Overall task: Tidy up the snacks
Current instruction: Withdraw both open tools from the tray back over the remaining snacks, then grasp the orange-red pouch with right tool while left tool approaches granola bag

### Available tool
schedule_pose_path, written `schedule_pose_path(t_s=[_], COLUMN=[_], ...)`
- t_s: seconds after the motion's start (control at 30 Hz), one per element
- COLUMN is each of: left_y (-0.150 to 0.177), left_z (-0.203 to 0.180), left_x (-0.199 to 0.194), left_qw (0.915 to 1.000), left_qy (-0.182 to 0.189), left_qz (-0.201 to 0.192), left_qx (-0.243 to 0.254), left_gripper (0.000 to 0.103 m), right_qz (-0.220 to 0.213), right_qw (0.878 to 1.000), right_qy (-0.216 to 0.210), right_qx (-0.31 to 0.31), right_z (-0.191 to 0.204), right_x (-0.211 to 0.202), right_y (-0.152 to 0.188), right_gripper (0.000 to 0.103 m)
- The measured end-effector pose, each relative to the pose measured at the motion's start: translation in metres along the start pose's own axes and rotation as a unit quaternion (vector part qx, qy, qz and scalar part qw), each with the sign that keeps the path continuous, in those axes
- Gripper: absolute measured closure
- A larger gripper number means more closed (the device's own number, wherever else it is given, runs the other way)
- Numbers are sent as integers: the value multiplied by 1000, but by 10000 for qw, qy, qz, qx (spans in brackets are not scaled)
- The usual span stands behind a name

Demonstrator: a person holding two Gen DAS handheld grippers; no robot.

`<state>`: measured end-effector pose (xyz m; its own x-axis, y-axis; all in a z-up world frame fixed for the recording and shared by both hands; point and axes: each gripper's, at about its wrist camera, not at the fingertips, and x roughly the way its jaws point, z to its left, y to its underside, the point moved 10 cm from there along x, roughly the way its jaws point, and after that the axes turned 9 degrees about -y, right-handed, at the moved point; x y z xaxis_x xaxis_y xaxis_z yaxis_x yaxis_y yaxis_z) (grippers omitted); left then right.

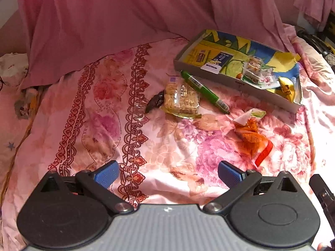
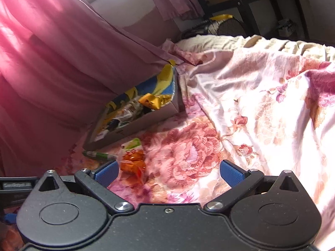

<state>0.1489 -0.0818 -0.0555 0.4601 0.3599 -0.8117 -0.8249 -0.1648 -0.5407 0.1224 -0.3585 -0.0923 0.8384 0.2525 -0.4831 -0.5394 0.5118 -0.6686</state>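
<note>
Left gripper (image 1: 168, 174) and right gripper (image 2: 168, 173) both spread wide, empty. Orange snack packet (image 1: 252, 137), green tube (image 1: 204, 92), cracker pack (image 1: 181, 100) lie beside shallow box (image 1: 236, 79); box contents blurred, possibly snack packets.

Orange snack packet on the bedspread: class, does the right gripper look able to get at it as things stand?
Probably yes. The right gripper is open and empty, and the orange snack packet lies uncovered on the floral bedspread just ahead of its left finger, nothing between them.
</note>
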Motion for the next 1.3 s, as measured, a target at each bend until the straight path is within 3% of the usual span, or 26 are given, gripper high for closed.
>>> schedule_pose_path(t_s=[0.3,0.57,0.77,1.0,1.17,1.3], left_y=[-19,-24,-24,-29,-31,-37], left_z=[1,11,24,36,30,19], left_x=[12,31,44,55,77,92], left_qw=[9996,9984,9964,9901,9865,9843], left_qy=[-7,220,446,808,1129,1272], left_qz=[-125,-131,-333,-1059,-1121,-1206], left_qx=[-262,-505,-634,-436,-396,-208], left_gripper=[0,0,0,0,0,0], right_qz=[205,475,504,360,216,268], right_qw=[9966,9832,9660,9606,9565,9611], right_qy=[-136,-351,-424,-447,-351,-271], right_qx=[-787,-1727,-2501,-2720,-2889,-2736], right_z=[21,50,68,78,87,86], right_x=[34,64,80,79,76,81], right_y=[0,14,26,26,22,19], right_gripper=[1,1,1,1,1,1])
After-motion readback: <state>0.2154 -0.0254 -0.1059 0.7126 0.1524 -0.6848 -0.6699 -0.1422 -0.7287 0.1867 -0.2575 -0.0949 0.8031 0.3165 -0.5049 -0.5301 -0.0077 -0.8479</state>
